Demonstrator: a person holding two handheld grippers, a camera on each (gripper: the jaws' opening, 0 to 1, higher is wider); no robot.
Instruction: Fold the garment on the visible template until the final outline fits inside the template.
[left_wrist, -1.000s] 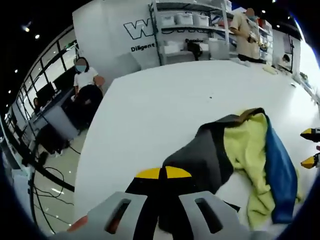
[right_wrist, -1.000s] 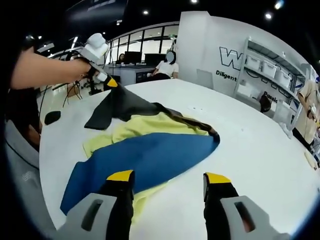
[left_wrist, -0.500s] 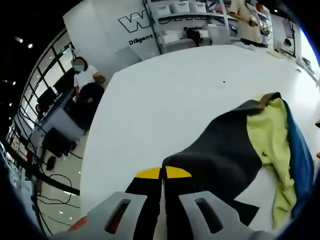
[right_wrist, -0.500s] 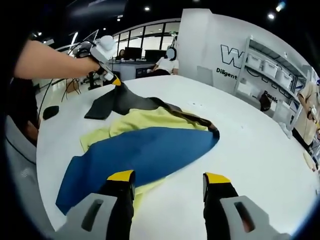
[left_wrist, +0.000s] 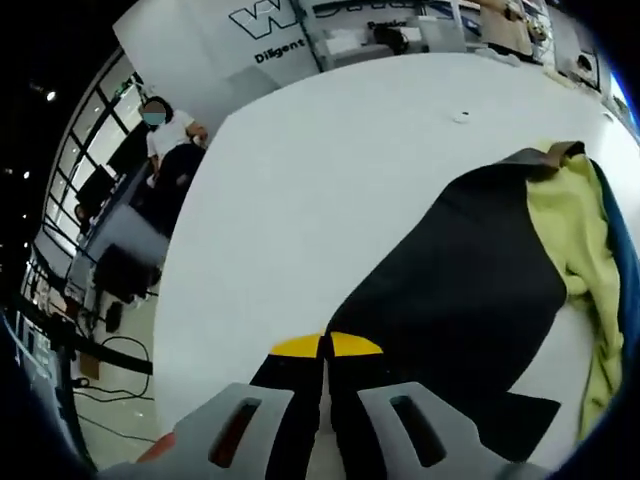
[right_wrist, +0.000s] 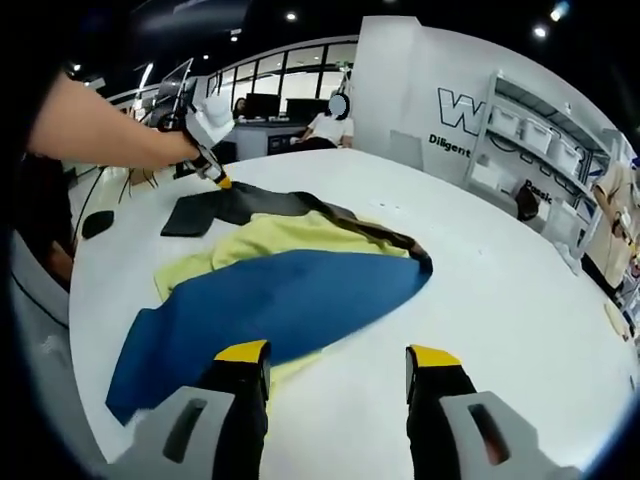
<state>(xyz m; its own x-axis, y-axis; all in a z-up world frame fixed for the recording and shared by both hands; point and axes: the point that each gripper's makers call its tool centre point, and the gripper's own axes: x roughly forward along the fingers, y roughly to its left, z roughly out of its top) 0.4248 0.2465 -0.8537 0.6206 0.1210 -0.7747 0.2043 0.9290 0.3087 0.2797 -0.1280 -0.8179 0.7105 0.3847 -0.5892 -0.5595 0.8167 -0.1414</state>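
Note:
The garment has black, yellow and blue panels and lies on a white table (right_wrist: 520, 290). In the left gripper view its black part (left_wrist: 470, 300) stretches from my jaws toward the yellow part (left_wrist: 575, 240). My left gripper (left_wrist: 326, 346) is shut on the black edge. In the right gripper view the blue panel (right_wrist: 280, 300) lies in front, yellow (right_wrist: 270, 240) behind it, the black part (right_wrist: 240, 205) farthest. There the left gripper (right_wrist: 215, 175), held by a hand, pinches the black fabric low over the table. My right gripper (right_wrist: 338, 355) is open just above the blue panel's near edge.
The table's left edge (left_wrist: 175, 300) drops to a floor with cables and desks. A seated person (left_wrist: 165, 140) is beyond it. Shelving with white bins (right_wrist: 540, 130) stands past the table, and a standing person (right_wrist: 615, 215) is at the far right.
My left gripper has pulled the black part outward and down toward the table, spreading it flatter. The right gripper has stayed open over the blue panel.

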